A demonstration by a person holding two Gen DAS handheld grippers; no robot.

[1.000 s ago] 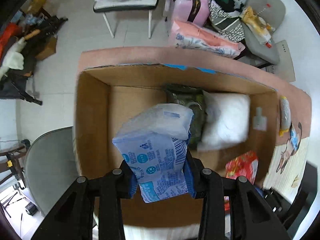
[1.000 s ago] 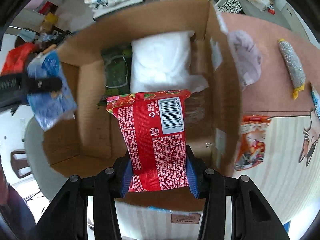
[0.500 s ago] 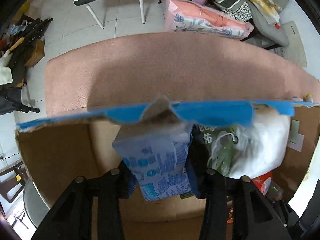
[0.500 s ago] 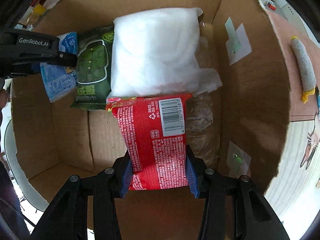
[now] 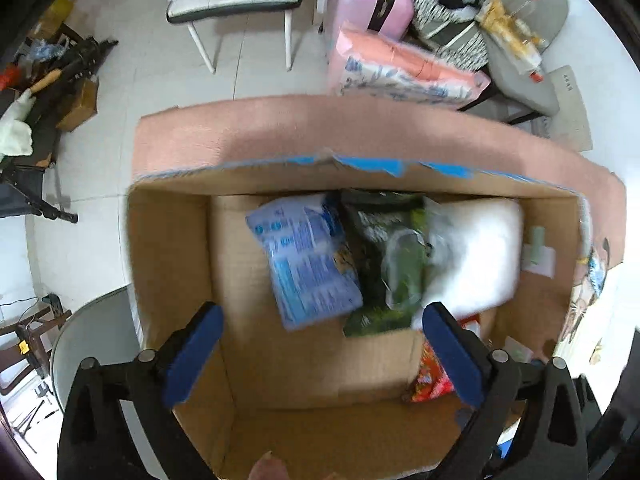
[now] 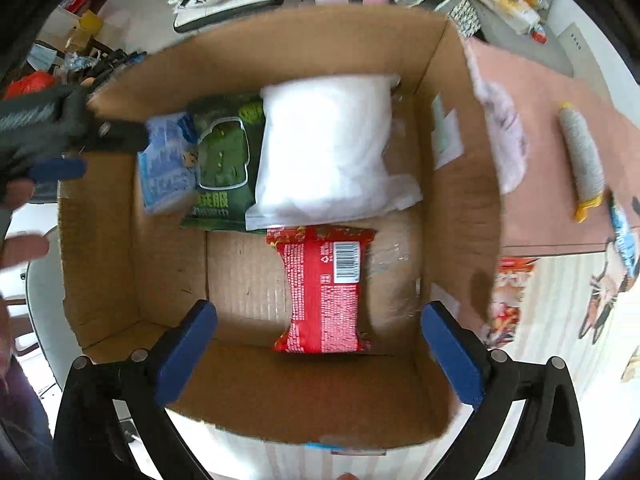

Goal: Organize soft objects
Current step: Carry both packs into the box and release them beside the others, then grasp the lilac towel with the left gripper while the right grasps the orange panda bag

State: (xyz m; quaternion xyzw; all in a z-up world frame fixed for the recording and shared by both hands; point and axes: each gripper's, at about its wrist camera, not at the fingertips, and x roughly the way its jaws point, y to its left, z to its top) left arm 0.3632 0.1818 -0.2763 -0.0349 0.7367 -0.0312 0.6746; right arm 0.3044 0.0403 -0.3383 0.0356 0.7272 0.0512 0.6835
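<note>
Both grippers point down into an open cardboard box (image 6: 452, 184) standing on a pink-topped table (image 5: 320, 132).

Left gripper (image 5: 320, 354): jaws have just been opening and now stand spread wide, with nothing between the blue pads. The blue-and-white pack (image 5: 304, 256) lies loose on the box floor at the far left of the row, tilted, its right edge against the dark green pack (image 5: 384, 256). This view is blurred.

Right gripper (image 6: 318, 352): jaws have likewise just been opening and stand wide apart, gripping nothing. The red packet (image 6: 324, 292) lies flat on the box floor between and beyond the pads, barcode side up, clear of both. Its far end touches the near edge of the white padded bag (image 6: 328, 148).

Along the far side of the box, left to right: blue-and-white pack, dark green pack, white padded bag, each touching the next.

Outside the box, on the table to the right: a grey roll with a yellow end (image 6: 582, 160) and a printed snack packet (image 6: 508, 296).
</note>
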